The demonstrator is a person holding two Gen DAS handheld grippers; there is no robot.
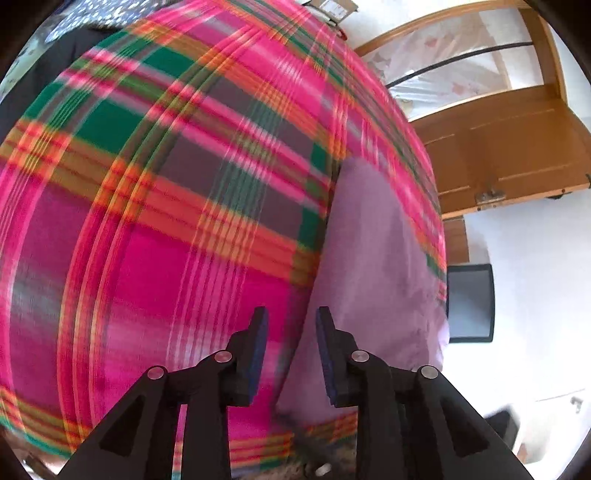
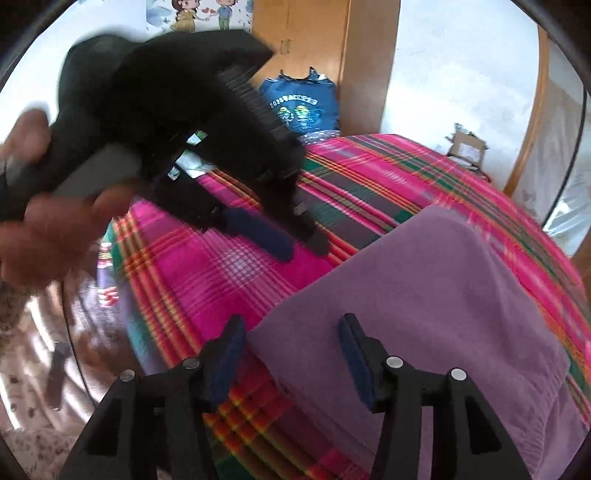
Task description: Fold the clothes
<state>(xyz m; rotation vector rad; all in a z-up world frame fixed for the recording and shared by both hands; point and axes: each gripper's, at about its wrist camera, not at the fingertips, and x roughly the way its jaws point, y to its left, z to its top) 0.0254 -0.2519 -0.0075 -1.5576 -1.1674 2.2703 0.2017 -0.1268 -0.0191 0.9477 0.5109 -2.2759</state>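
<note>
Garment status: a purple cloth (image 2: 436, 295), apparently already folded into a flat slab, lies on the bed's pink plaid bedspread (image 2: 207, 280), near the bed's near edge. Exact garment type cannot be told from these views; the fabric looks like soft knit or fleece with a stitched hem along its near right side.

My right claw (image 2: 291, 354) is spread wide, nothing between the pads, hovering just above the cloth's near left corner. My left claw (image 1: 291, 350) is also spread and empty. In the left wrist view it sits over the cloth's edge where purple meets plaid. In the right wrist view the same claw (image 2: 291, 240) hangs just above the bedspread, beyond the cloth's far left side, with my left hand (image 2: 48, 229) on its handle.

Handling judgement: light, limp, not fragile, probably not slippery. It should drape and sag when lifted by one point, so layers may slide apart. Best hold is likely at the two corners of one edge, one claw each, pinching all layers together close to the fold line.

Risk: catching the bedspread along with the cloth, since both are soft and lie flush.

Far side: a blue printed bag (image 2: 299, 99) stands by a wooden wardrobe (image 2: 306, 33), well apart from the work.
</note>
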